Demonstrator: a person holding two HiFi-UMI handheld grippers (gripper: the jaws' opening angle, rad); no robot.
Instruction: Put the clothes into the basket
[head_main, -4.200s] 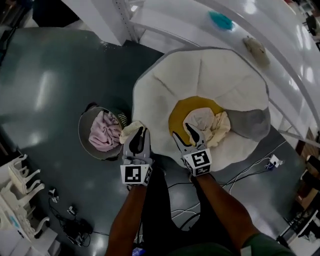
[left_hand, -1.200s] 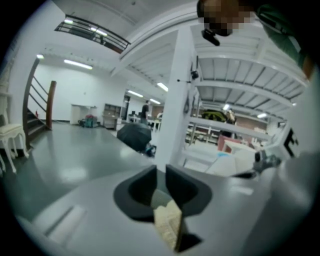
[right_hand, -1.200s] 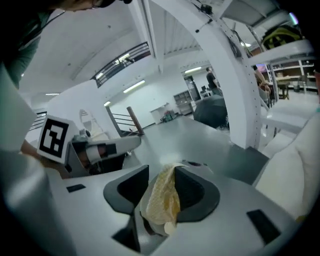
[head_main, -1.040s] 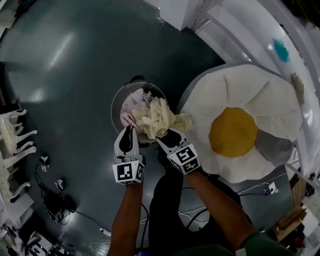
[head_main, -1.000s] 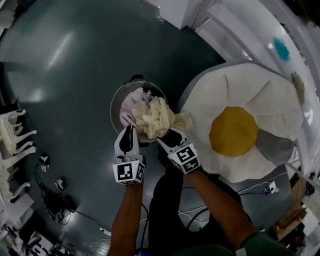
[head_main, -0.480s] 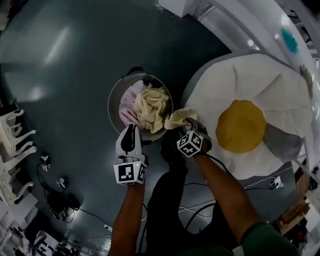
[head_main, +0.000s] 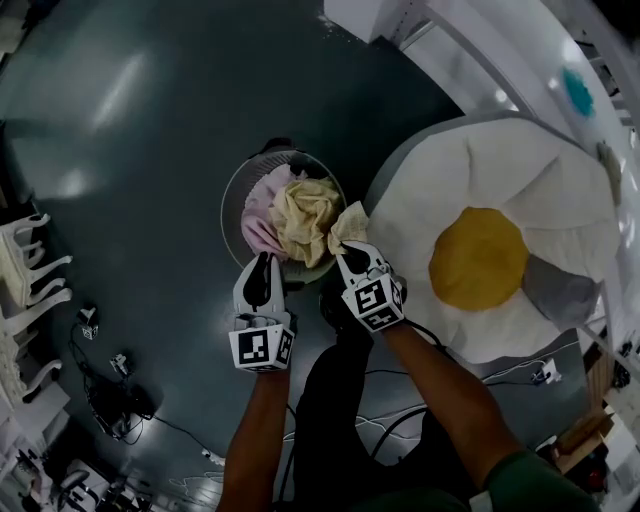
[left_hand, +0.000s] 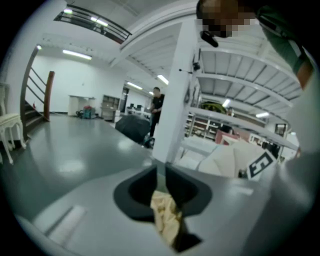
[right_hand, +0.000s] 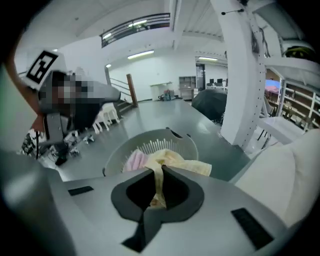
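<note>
A round grey basket stands on the dark floor with a pink cloth and a crumpled cream cloth in it. One corner of the cream cloth hangs over the rim on the right. My right gripper is at that corner. Its jaws have just been closing and are shut on a strip of the cream cloth, above the basket. My left gripper sits at the basket's near rim. In the left gripper view, cream cloth is pinched in the left gripper.
A big fried-egg-shaped cushion lies right of the basket. White shelving runs along the top right. White chairs and cables are on the left floor. A person stands far off in the left gripper view.
The cream cloth has sunk lower into the basket. My right gripper swung out to the right, then came back to the rim at the hanging corner. The left gripper stayed put.
</note>
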